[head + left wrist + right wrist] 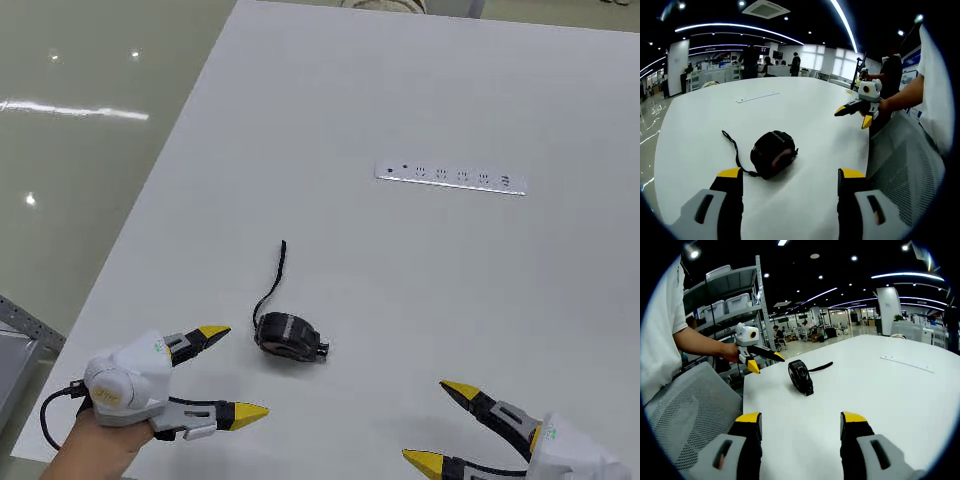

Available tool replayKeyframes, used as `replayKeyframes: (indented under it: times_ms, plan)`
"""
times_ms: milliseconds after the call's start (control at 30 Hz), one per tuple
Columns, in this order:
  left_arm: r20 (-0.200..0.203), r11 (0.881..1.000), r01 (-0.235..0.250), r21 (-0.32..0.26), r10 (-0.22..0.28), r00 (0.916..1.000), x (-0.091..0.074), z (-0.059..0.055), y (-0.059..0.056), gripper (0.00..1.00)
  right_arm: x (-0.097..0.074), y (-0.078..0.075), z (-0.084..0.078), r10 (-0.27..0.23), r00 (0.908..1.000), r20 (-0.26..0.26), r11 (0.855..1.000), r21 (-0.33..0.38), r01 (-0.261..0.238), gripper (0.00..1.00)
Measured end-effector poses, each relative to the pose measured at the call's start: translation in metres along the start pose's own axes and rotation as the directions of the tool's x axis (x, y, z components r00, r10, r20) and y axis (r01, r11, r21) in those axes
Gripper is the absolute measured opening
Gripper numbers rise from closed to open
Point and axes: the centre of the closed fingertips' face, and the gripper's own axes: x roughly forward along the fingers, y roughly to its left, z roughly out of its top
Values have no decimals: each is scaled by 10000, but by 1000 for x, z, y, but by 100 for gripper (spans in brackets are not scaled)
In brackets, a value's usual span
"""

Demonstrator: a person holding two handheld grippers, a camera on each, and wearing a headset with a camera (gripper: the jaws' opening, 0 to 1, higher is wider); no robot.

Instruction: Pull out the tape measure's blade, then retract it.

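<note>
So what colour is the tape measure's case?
The tape measure is black, strap too; best seen in the left gripper view.

Looks down on a broad white table (420, 90) with a flat white power strip (450, 178) toward its far side, pale glossy floor (90, 150) to the left mirroring lamps. Opens behind into a large open-plan hall under a dark ceiling with curved light strips (740, 27), a square air vent (765, 8), bright windows (832, 57) and people (796, 62) standing far off. Shows grey metal shelving (735, 315) loaded with pale bins, a white column (888, 302) and a grey mesh chair (685, 405) beside the table.
</note>
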Motion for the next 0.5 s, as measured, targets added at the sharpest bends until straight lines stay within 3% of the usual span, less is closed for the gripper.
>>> replayKeyframes:
  times_ms: [500]
  plan:
    - [-469,9993,315,207,-305,9984,15,-5,13,75,17,-16,-10,129,9999,-30,9994,321,-128,62]
